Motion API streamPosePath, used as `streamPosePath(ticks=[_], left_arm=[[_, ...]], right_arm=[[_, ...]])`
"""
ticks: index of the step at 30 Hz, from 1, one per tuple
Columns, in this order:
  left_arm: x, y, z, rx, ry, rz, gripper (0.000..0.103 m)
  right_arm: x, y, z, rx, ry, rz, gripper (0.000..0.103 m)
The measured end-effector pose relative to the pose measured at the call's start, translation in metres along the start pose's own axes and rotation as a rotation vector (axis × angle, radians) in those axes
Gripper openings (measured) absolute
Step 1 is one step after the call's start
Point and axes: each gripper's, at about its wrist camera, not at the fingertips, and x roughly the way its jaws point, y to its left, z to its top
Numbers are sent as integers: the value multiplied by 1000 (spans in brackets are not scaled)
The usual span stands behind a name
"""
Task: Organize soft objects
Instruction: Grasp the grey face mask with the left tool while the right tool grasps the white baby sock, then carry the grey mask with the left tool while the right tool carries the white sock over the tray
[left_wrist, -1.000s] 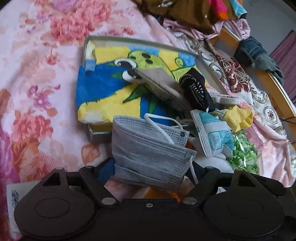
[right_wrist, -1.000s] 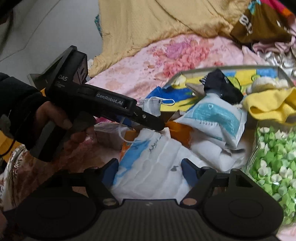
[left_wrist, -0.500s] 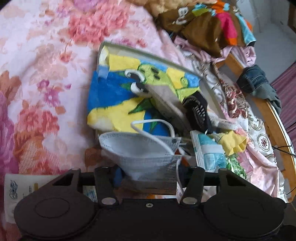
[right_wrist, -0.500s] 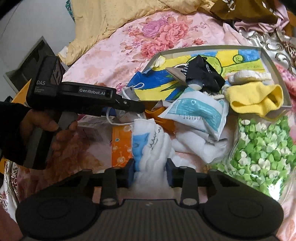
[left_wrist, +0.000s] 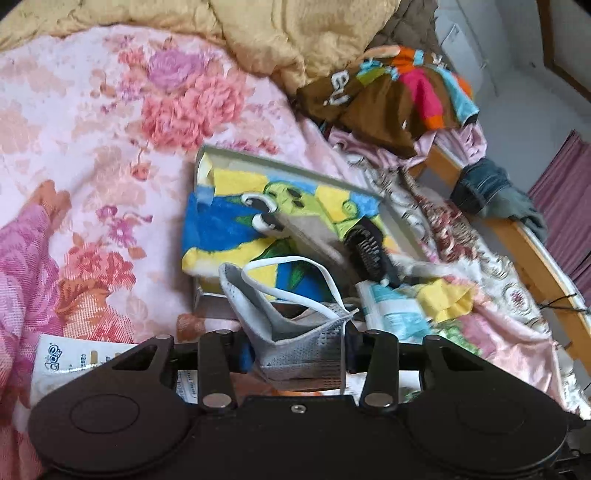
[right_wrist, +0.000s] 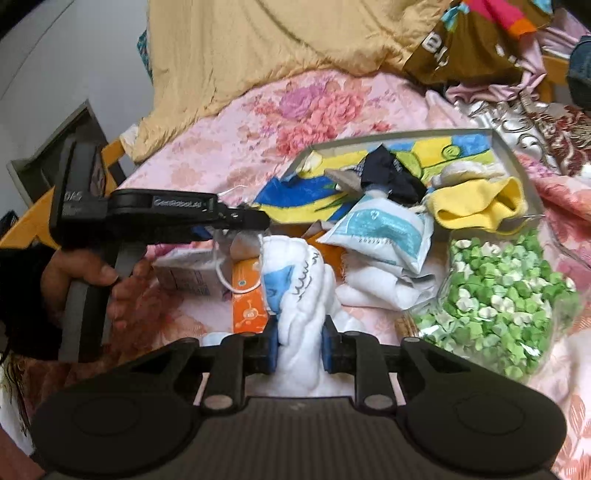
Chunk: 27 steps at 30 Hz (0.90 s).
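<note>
Already both grippers have something soft in them. From the left wrist, the left gripper (left_wrist: 297, 354) is closing its fingers on a grey mask (left_wrist: 295, 341), pads pressing its folded body, white ear loop arching up in front. Just beyond lies the tray (left_wrist: 291, 164) on the bed (left_wrist: 92, 147), lined with a bright towel (left_wrist: 218, 225) and already holding a black sock (left_wrist: 367, 254) and a few other pieces.

From the right wrist, the right gripper (right_wrist: 299, 352) is closing its fingers on a white cloth (right_wrist: 299, 295) with a blue patch, bunched between the pads. The left gripper shows at left in a hand (right_wrist: 88, 273). A yellow cloth (right_wrist: 476, 205) hangs over the tray's near edge; a mask packet (right_wrist: 384, 232), more white fabric and a bag of green pieces (right_wrist: 498, 299) lie outside it.

Judged so, the sorting is partway: some items are in, two are gripped, several remain loose.
</note>
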Motion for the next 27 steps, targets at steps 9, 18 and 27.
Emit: streamPosePath(ticks=[9,18,27], left_arm=[[-34,-17,21,18,-120,0,43],[-10,-26,62,73,-205,21,43],[42,-16,76,110,-172,43,43]], right_arm=[[-41,4,9,16,-109,-31,24],[-40,-15,80,-11,-214,-83,24],[11,-47,153,-1,-243,-170,24]])
